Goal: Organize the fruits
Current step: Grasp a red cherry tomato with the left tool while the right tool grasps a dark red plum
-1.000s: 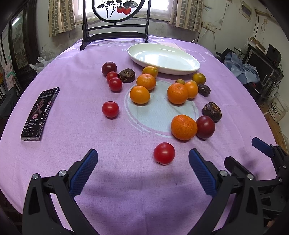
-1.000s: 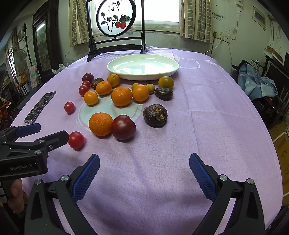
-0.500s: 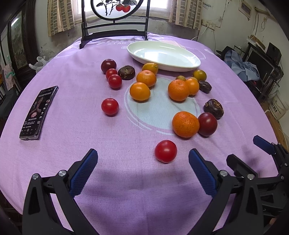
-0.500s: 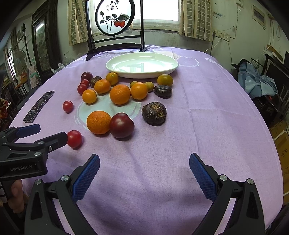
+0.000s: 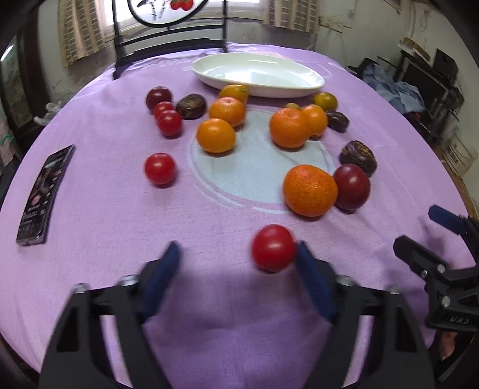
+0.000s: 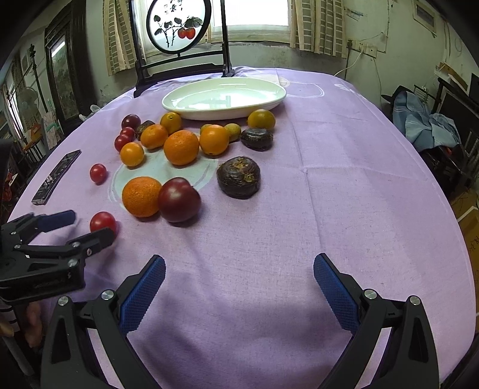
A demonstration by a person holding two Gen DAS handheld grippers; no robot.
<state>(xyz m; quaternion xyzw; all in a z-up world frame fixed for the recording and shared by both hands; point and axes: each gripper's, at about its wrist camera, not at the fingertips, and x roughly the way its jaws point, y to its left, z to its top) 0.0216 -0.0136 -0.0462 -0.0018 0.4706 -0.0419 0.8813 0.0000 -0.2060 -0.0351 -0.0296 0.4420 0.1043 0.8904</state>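
Note:
A small red tomato (image 5: pixel 273 247) lies on the purple tablecloth between the fingers of my left gripper (image 5: pixel 237 250). Its jaws are closing. The right pad (image 5: pixel 311 275) touches the tomato, while the left pad (image 5: pixel 161 275) is still well clear of it. An orange (image 5: pixel 310 190) and a dark red plum (image 5: pixel 351 186) sit just beyond. More oranges, red tomatoes and dark brown fruits lie scattered in front of an empty white oval plate (image 5: pixel 209 78). My right gripper (image 6: pixel 239 263) hovers open over bare cloth, nothing between its fingers.
A black phone (image 5: pixel 45 191) lies near the table's left edge. A dark framed round screen (image 6: pixel 179 27) stands behind the plate. The right half of the cloth (image 6: pixel 344 179) holds no fruit. Room clutter lies past the right edge.
My left gripper has sunk toward the near red tomato and its jaws have narrowed, so the tomato now lies between the fingers. The right gripper has stayed put.

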